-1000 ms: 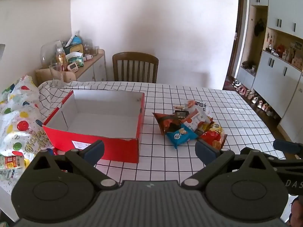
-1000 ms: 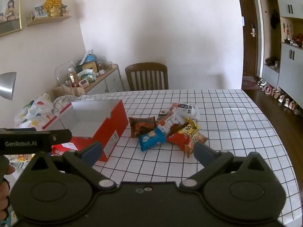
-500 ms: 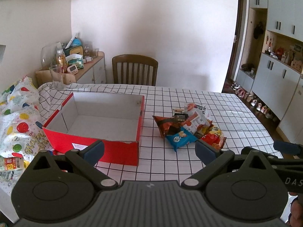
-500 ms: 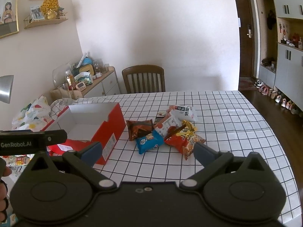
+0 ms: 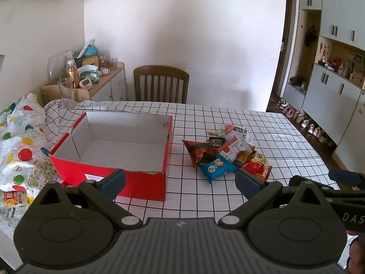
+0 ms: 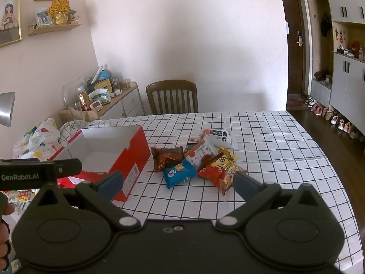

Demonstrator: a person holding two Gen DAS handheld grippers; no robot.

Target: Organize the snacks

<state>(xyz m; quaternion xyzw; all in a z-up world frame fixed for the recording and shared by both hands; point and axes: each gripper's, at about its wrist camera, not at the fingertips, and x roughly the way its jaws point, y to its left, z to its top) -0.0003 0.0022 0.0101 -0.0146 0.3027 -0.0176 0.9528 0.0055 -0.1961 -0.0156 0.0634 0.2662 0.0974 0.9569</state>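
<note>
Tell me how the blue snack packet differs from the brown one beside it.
The blue snack packet is bright blue with a round cartoon picture; the brown packet is dark brown and orange. The blue one lies flat at the pile's near edge, while the brown one is crumpled and nearer the red box. Both lie on the checked tablecloth, touching each other, outside the box.

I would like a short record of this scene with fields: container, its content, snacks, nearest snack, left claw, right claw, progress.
container: red cardboard box, open top, on the checked tablecloth
content: nothing visible inside
snacks: pile of packets beside the box, on its right, not touching it
nearest snack: blue packet at the front of the pile
left claw: open, holds nothing, above the table edge
right claw: open, holds nothing, facing the pile
progress: no snack in the box yet
</note>
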